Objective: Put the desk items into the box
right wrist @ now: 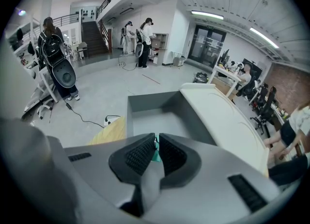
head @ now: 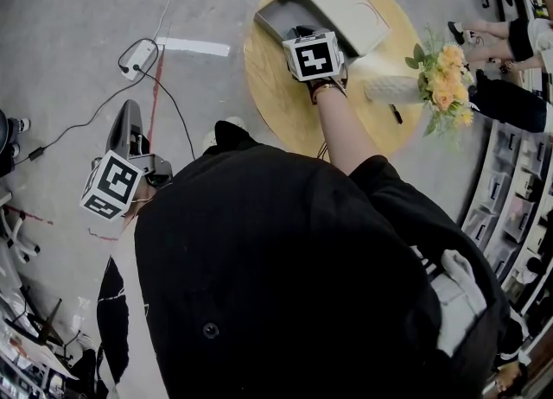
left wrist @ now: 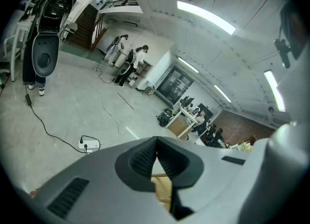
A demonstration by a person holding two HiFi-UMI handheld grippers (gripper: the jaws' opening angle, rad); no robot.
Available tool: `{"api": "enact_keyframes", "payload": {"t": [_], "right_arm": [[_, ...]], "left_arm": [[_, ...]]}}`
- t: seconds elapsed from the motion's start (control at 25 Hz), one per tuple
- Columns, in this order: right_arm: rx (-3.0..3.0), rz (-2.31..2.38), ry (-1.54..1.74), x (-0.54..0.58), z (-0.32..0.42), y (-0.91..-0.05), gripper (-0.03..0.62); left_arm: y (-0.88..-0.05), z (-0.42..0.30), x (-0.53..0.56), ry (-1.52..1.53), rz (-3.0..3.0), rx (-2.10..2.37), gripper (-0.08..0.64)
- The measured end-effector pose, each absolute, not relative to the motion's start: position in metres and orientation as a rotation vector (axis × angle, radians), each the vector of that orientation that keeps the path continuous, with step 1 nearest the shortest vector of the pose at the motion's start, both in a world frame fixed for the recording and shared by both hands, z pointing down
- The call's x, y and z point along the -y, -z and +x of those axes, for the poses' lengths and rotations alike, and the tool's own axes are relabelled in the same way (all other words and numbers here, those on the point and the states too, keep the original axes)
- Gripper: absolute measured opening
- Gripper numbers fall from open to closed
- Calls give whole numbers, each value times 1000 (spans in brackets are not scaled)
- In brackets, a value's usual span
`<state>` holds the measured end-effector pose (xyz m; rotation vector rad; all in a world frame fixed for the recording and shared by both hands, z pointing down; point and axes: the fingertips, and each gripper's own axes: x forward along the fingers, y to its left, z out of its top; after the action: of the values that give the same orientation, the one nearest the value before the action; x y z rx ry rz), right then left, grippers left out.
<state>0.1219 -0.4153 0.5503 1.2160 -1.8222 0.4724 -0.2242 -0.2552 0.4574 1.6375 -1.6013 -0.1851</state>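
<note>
Where box (head: 282, 15) sits, round wooden table (head: 270, 86); grey floor (head: 60, 17).

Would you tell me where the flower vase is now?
Head view: the vase sits right of the open box, on the right side of the table.

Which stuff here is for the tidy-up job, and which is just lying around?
For the job: grey box, pen, flower vase, right claw pinching a small teal thing.
Just lying about: power strip; left claw, shut and empty.
</note>
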Motion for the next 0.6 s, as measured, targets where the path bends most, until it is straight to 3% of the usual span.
{"api": "enact_keyframes", "payload": {"t": [0.6], "right_arm": [[1845, 1223, -469, 414, 120, -546, 37]], "left_arm": [[-460, -223, 259, 184, 1653, 1581, 9]]}}
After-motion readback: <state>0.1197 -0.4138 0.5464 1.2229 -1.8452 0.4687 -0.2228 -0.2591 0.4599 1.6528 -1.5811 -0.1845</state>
